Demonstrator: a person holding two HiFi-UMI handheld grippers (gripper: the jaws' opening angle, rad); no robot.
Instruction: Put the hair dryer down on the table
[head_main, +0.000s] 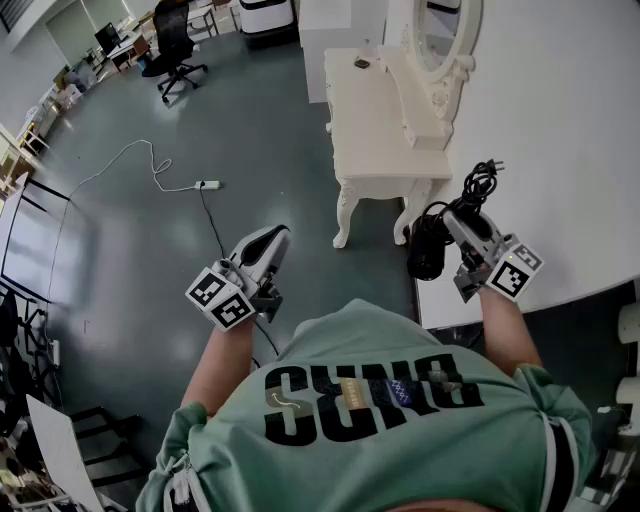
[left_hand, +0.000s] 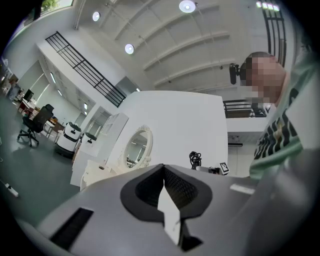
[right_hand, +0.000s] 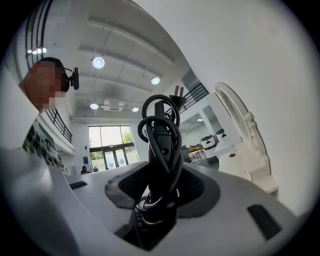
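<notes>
The left gripper (head_main: 270, 242), grey-bodied with a square-marker cube at its rear, was held low in front of the person's green printed T-shirt (head_main: 380, 400). In the left gripper view its jaws were seen pressed together, with nothing between them. Well ahead of it on the grey-green floor, a white power strip (head_main: 207, 185) was seen with a thin white cable (head_main: 130, 150) trailing off to the left. Far ahead, a black wheeled office chair (head_main: 175, 45) was visible.

Ahead and to the right of that gripper, a cream carved-leg dressing table (head_main: 375, 120) was seen, its oval cream-framed mirror (head_main: 440, 35) set against a plain white partition wall (head_main: 570, 130).

The right gripper (head_main: 462, 225) was held up beside that wall, near the closest corner of the dressing table but apart from it. Its jaws were clamped partway apart on the handle of the black hair dryer (head_main: 428, 250), as shown in the right gripper view. The dryer's barrel was carried to the left of the gripper, in the air above the floor, not on the table. Its black coiled power cord (head_main: 482, 180), looped round the handle, was seen sticking out beyond the jaw tips.
</notes>
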